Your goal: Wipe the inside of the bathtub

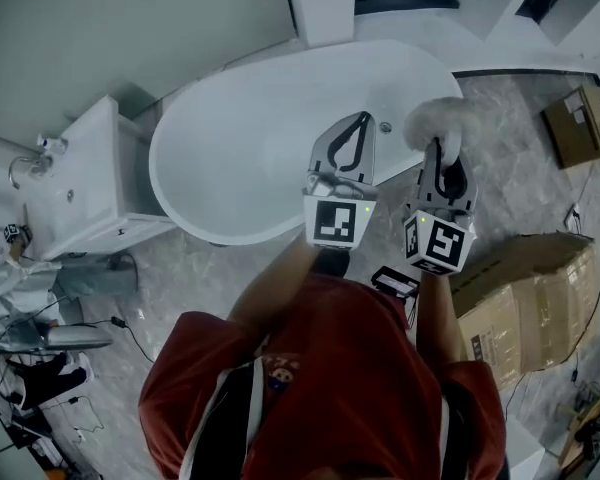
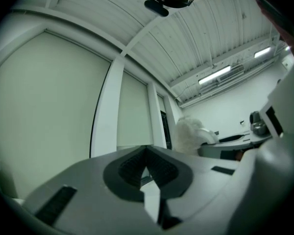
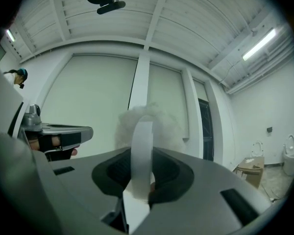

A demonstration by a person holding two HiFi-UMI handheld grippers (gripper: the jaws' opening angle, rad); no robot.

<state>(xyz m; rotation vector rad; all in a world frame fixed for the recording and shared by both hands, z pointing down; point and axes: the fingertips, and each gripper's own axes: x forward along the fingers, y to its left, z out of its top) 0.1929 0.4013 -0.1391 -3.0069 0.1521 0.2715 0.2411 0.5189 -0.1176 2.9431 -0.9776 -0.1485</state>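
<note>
- We see the white oval bathtub (image 1: 240,138) only in the head view, with its drain (image 1: 385,126) near the end closest to the tools.
- The left tool (image 1: 364,117) hangs over the tub's basin beside the drain. Its own view shows the left tool (image 2: 146,150) pressed together at the tips, with nothing between them.
- The right tool (image 1: 438,148) sits over the tub's rim, just outside the basin. It pinches a fluffy white duster (image 1: 432,120), whose head lies over the rim.
- In its own view the right tool (image 3: 142,153) clamps the duster's flat white band (image 3: 142,141), with the duster's fluff (image 3: 161,126) behind.
- Around the tub we find a white washbasin cabinet (image 1: 85,183) just beside the end far from the drain. A large cardboard box (image 1: 525,298) lies on the floor past the drain end, and a smaller box (image 1: 580,123) is farther out.
- The person's red shirt (image 1: 320,388) fills the lower part of the head view, on the near side of the tub.
- Both tool views show wall panels and a ribbed ceiling rather than the tub. The left one catches the duster (image 2: 191,133) from the side, and the right one catches the left tool (image 3: 54,133).
</note>
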